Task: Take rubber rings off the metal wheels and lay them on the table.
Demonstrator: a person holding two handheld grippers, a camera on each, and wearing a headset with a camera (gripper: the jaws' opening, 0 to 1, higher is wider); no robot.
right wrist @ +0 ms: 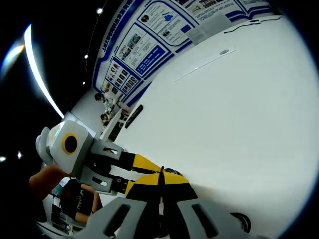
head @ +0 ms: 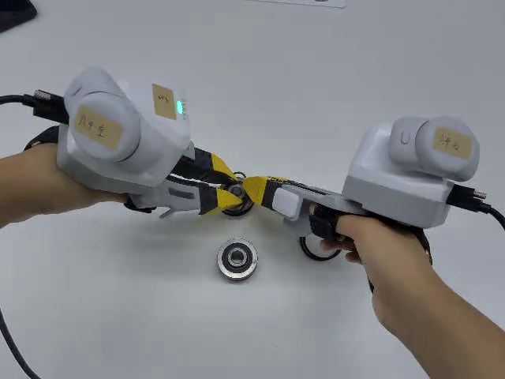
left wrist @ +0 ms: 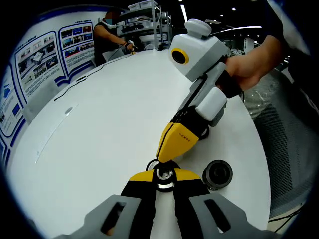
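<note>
Left hand (head: 31, 185): comes in from the person's left and grips the left gripper (head: 227, 197) from behind, with its fingers pointing toward the middle of the surface (head: 316, 95).
Right hand (head: 387, 253): comes in from the person's right, wrapped around the handle of the right gripper (head: 254, 188). It is angled inward so the two sets of fingers meet tip to tip.
Left fingers (left wrist: 142, 177): set narrow, with the yellow tips clamped on either side of a metal wheel (left wrist: 164, 180) that sits just above or on the surface.
Right fingers (right wrist: 149, 180): pressed together, with only a thin seam between the yellow tips. In the left gripper view the tip touches the far rim of the held wheel. It cannot be told whether rubber is pinched between them.
Second wheel (head: 237, 259): lies flat on the surface, just on the person's side of the meeting fingers and apart from both grippers. It has a dark outer band around a bright hub.
Loose rubber ring (head: 303, 248): a thin black loop lying flat on the surface, just beneath the right gripper and partly hidden by the right hand.
Count: two metal wheels, one held and one free. One loose rubber ring. Two grippers.
</note>
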